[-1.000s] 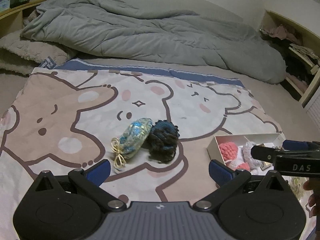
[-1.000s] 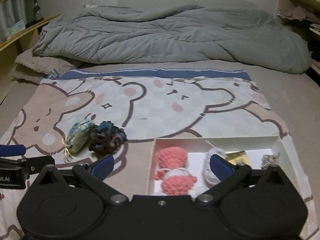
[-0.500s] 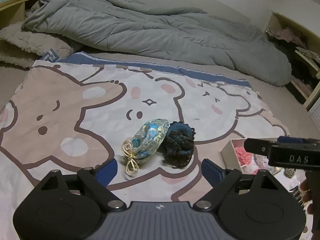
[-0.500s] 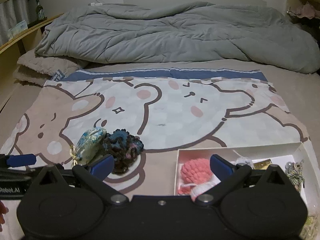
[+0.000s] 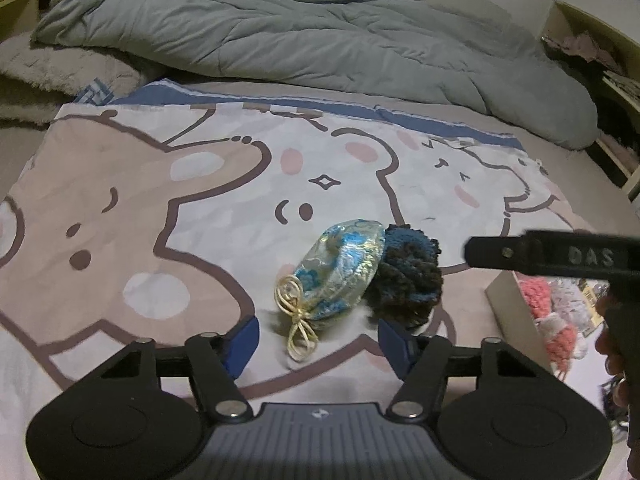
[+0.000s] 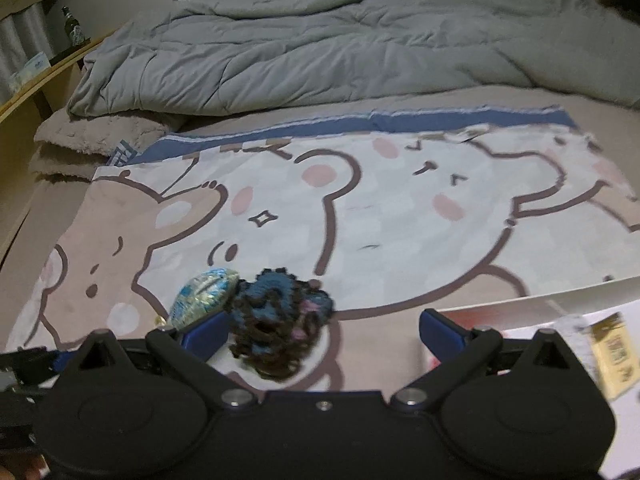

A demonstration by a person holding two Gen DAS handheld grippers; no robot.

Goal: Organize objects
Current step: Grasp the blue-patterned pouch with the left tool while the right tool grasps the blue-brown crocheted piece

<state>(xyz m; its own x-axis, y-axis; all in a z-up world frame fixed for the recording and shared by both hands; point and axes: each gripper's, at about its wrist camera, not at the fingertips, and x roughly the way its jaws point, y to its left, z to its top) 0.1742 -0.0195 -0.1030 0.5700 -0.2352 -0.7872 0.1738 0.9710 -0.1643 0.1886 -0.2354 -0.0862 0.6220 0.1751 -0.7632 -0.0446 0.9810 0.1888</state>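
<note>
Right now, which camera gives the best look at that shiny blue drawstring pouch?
The left wrist view: the pouch lies whole and sharp, gold cord included, touching the dark yarn ball. The right wrist view shows only its blurred top, partly hidden behind a tool finger.

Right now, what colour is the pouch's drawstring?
Pale gold, tied in loops on the pouch; clearest in the left wrist view.

A grey duvet (image 5: pixel 304 36) lay bunched across the far half of the bed, and a fluffy beige blanket (image 6: pixel 104 140) sat folded at its left end — partly tucked under the duvet's edge. Nearer the camera a cartoon bear blanket (image 5: pixel 168 184) with a blue top border was spread flat over the mattress. On the wooden ledge (image 6: pixel 60 60) beside the bed a dark bottle (image 6: pixel 72 28) stood upright, with a pale box (image 6: pixel 32 70) near it — its print too small to read. Open shelves (image 5: pixel 600 68) at the right held blurred clutter.
</note>
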